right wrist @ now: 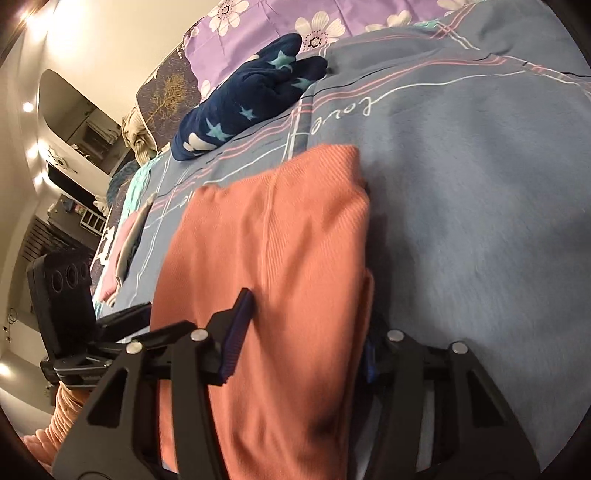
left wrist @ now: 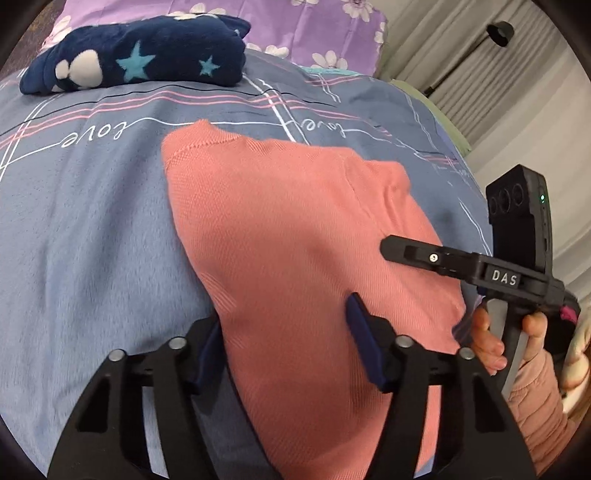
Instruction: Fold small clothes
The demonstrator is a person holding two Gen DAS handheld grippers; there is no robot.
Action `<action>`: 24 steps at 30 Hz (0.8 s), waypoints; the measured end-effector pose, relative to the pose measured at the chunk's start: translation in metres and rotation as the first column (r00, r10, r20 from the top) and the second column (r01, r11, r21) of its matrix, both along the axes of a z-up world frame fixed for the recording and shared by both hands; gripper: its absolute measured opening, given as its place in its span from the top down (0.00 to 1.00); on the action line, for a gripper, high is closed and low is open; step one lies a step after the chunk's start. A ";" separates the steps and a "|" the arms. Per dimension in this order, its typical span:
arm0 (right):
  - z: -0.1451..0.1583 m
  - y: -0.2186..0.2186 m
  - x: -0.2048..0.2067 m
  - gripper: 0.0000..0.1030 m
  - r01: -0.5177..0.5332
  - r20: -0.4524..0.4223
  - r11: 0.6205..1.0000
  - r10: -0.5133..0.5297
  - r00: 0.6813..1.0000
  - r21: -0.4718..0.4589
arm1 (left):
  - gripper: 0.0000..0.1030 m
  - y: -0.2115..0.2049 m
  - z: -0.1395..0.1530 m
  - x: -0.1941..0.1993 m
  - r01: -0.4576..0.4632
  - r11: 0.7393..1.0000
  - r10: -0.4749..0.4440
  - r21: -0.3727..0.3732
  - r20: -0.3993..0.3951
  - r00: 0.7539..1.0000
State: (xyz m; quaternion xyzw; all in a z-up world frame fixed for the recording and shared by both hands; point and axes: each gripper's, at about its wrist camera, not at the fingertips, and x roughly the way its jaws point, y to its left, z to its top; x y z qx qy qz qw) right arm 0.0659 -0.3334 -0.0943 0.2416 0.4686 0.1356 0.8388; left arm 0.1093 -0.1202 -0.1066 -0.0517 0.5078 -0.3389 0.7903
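- Salmon garment [left wrist: 295, 236], ribbed knit, lies folded on the grey-blue bedspread [left wrist: 92, 229], toward the bed's near edge, its long side running away from the cameras.
- Left gripper [left wrist: 286, 343] straddles the garment's near end: one blue pad sits on top of the cloth, the other at its left edge by the bedspread. The jaws stand partly apart; whether the pads pinch the cloth I cannot tell.
- Right gripper [right wrist: 306, 332] straddles the same garment: its left pad rests on top of the cloth, its right pad is mostly hidden behind the right fold. Jaws partly apart; grip cannot be told.
- In the left wrist view the right gripper's black body comes in from the right, held by a hand [left wrist: 506, 339] in a pink sleeve.
- Navy garment [left wrist: 136, 55] with stars lies bundled near the bed's far edge, well apart from the salmon one, against a purple flowered cloth [left wrist: 314, 22].
- More clothes [right wrist: 125, 243] lie at the bed's left side.
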 end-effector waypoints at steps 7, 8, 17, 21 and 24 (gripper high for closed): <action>0.008 0.008 0.008 0.76 0.028 0.026 0.999 -0.027 0.999 -0.044 | 0.66 -0.004 0.009 0.000 -0.012 1.000 0.011 0.021 0.046 0.999; 0.011 0.009 0.006 0.79 0.033 0.040 0.998 -0.031 0.999 -0.049 | 0.67 -0.004 0.012 -0.003 -0.010 1.000 0.008 0.026 0.064 0.998; 0.060 0.002 -0.028 0.82 0.081 0.201 0.996 -0.069 0.977 -0.049 | 0.71 -0.013 0.061 -0.032 0.020 0.999 -0.030 0.039 0.262 0.965; 0.084 -0.001 -0.041 0.82 0.126 0.279 0.988 -0.096 0.956 -0.090 | 0.71 -0.019 0.081 -0.035 0.045 0.999 -0.044 0.002 0.289 0.956; 0.103 -0.001 -0.048 0.82 0.166 0.341 0.975 -0.108 0.934 -0.147 | 0.71 -0.029 0.094 -0.035 0.065 0.998 -0.063 0.007 0.320 0.945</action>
